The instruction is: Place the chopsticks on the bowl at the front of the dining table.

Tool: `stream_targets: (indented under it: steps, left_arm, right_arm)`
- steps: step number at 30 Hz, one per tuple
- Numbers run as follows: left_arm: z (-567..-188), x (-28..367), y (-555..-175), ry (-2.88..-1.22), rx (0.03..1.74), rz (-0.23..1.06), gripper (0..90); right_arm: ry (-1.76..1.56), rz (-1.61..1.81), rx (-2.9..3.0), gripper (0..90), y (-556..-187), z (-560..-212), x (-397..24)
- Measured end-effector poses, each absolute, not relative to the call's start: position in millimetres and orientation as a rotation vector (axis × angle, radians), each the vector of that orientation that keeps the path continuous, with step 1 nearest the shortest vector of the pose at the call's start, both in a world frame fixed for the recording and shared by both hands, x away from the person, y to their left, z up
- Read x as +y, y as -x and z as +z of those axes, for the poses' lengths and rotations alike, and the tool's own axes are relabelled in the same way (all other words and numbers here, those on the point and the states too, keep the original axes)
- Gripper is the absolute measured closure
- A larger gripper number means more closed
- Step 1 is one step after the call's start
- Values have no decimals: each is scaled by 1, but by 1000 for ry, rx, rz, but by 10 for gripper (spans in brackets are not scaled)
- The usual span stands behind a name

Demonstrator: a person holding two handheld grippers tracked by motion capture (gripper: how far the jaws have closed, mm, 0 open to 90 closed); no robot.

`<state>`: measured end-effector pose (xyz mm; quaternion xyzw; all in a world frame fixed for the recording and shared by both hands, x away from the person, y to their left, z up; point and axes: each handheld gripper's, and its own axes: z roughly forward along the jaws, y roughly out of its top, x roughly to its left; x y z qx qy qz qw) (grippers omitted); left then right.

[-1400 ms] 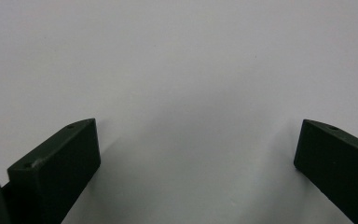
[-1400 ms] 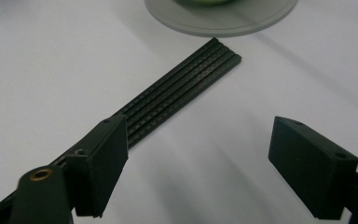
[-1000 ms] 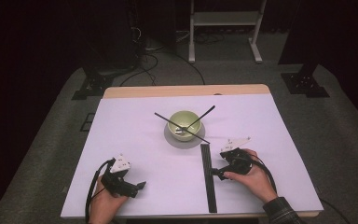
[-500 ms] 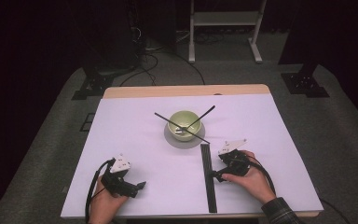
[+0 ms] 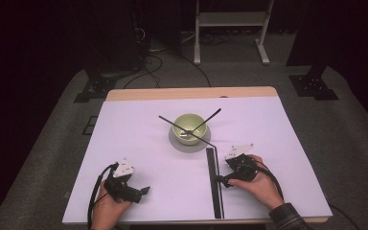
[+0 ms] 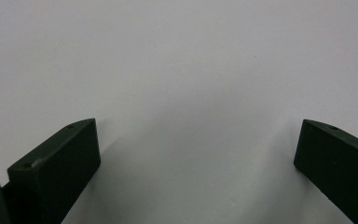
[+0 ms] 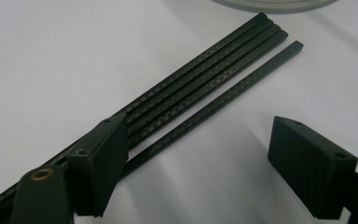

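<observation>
Chopsticks point(image 7: 200, 84) beside right tool point(image 7: 200, 163).

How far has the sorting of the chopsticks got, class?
Done: several black chopsticks lie side by side on the white table, one slightly apart. In hand: nothing; the right gripper is open beside that row, and the left gripper is open over bare table. Left: three chopsticks rest across the green bowl.

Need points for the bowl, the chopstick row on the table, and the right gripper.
bowl point(image 5: 189, 123): high view, on its green inner wall.
chopstick row point(image 7: 205, 81): right gripper view, mid-length of the bundle.
right gripper point(image 7: 196, 161): right gripper view, midway between its open jaws.
</observation>
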<state>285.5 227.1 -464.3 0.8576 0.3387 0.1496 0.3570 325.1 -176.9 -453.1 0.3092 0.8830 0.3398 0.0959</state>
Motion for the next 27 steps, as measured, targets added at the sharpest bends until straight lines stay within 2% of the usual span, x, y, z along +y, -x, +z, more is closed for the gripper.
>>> stream_targets:
  steps: [27]
  left_arm:
    - [-464, 227, -285, -2214, 874, 388, 0]
  right_arm:
    - [-846, 1011, 2642, 187, -274, -452, -176]
